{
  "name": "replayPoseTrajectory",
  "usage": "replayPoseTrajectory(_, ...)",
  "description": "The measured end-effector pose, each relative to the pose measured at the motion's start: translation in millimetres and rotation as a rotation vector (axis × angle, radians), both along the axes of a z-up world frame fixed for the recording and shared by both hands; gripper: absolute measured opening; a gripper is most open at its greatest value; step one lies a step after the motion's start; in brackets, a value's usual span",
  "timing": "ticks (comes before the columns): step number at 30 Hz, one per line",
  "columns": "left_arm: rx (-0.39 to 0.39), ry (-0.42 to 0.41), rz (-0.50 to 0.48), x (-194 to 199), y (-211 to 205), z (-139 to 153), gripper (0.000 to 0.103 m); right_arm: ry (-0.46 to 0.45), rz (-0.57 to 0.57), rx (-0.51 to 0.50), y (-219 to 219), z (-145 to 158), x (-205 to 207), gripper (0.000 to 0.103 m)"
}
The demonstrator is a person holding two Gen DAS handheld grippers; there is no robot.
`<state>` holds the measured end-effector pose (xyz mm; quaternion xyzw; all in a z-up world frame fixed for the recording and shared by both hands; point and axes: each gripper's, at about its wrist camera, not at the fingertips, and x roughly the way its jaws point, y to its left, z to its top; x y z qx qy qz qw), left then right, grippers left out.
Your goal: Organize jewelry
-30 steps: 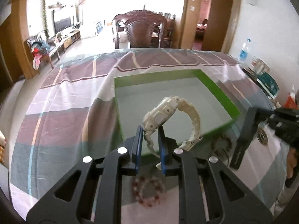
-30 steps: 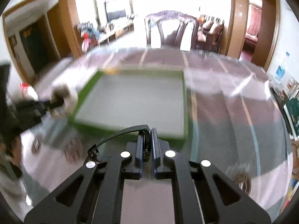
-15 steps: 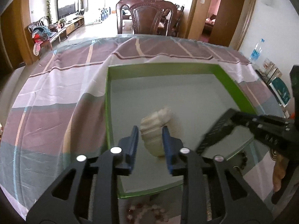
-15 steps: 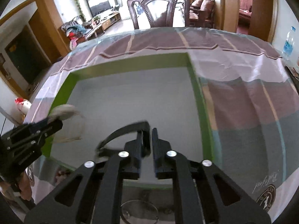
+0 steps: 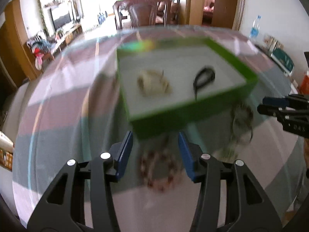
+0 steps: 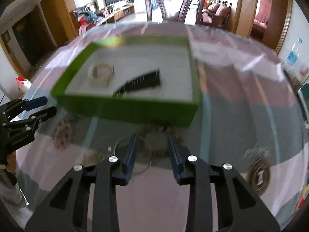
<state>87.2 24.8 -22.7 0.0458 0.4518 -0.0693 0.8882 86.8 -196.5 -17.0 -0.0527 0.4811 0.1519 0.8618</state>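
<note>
A green box [image 5: 193,114] with a white floor holds a white watch [image 5: 153,84] and a black band [image 5: 204,77]; both also show in the right wrist view, the white watch [image 6: 100,73] left of the black band [image 6: 143,83] inside the box [image 6: 135,110]. My left gripper [image 5: 155,150] is open and empty above a red bead bracelet [image 5: 160,168] on the cloth in front of the box. My right gripper [image 6: 151,150] is open and empty above thin bangles [image 6: 135,150] and a beaded piece [image 6: 160,130].
A striped tablecloth [image 5: 58,106] covers the table. More bracelets [image 5: 242,119] lie right of the box near the other gripper [image 5: 285,112]. A round coin-like ornament [image 6: 258,176] lies at right. A wooden chair [image 6: 173,5] stands beyond the table. Bottle and boxes [image 5: 278,48] sit far right.
Both grippers opened, leaving the white watch and the black band in the box, and pulled back toward the near side over the loose jewelry.
</note>
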Motion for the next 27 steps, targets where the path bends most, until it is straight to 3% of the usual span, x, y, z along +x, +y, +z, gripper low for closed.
replayPoseTrajectory(4,0.03,0.072,0.016,-6.8,7.0,-25.4,0.046,0.053,-0.002,0.014,3.3,-25.9,3.5,0.034)
replayPoseTrajectory(8,0.023,0.127,0.011,-9.4,7.8,-46.7,0.036,0.067,0.015,-0.004,8.4,-33.6,2.0,0.034)
replayPoseTrajectory(11,0.012,0.118,-0.029,-8.9,-1.6,-45.8,0.029,0.059,0.014,0.009,5.4,-33.0,1.5,0.034)
replayPoseTrajectory(13,-0.011,0.124,-0.083,-9.5,-12.4,-46.8,0.029,0.06,0.012,0.017,3.3,-34.1,2.6,0.034)
replayPoseTrajectory(16,0.03,0.104,-0.184,-8.6,-38.8,-46.9,0.031,0.062,0.01,0.023,0.5,-34.6,1.3,0.034)
replayPoseTrajectory(19,0.021,0.095,-0.262,-4.5,-58.0,-43.2,0.031,0.058,0.017,0.031,0.2,-33.1,-0.6,0.034)
replayPoseTrajectory(22,0.066,0.064,-0.239,4.4,-65.4,-42.0,0.031,0.034,0.069,0.041,6.5,-27.1,-9.2,0.034)
replayPoseTrajectory(27,0.04,0.043,-0.212,6.8,-58.8,-49.9,0.031,0.001,0.194,0.015,29.3,-28.0,-26.1,0.034)
